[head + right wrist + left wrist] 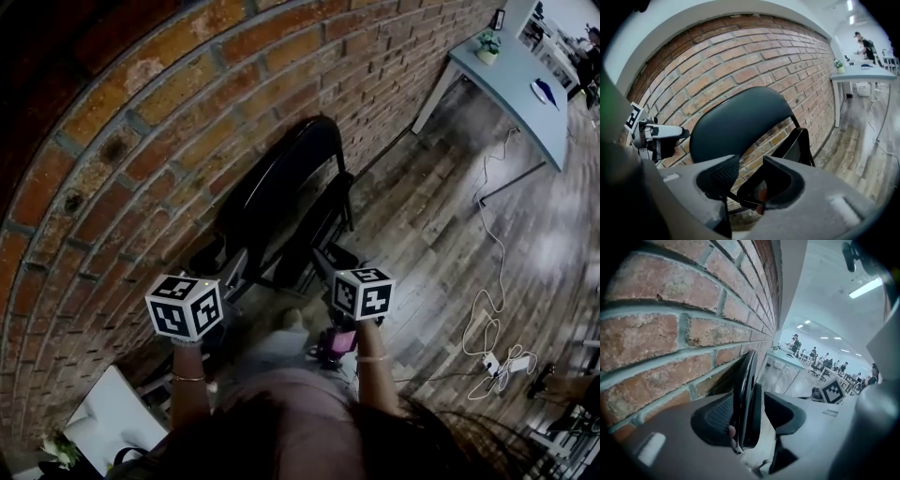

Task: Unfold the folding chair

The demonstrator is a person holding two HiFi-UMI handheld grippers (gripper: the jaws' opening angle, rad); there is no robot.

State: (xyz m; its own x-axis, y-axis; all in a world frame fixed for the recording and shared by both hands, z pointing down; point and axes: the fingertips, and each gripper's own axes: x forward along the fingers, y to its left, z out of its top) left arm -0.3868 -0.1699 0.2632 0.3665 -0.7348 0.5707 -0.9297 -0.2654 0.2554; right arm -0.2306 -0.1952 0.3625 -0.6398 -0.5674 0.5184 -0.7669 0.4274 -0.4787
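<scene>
Your left gripper (752, 411) is released: its jaws are spread wide, and the thin edge of the folded chair (746, 380) stands between them, nearer the left pad. Your right gripper (750, 171) is likewise released, jaws apart, with the seat (799, 145) frame showing low in the gap. The chair is black, folded flat, and stands upright on the floor (450, 234) against the brick wall (141, 122). The seat lies close against the backrest (738, 122). One gripper sits at each side of the chair.
</scene>
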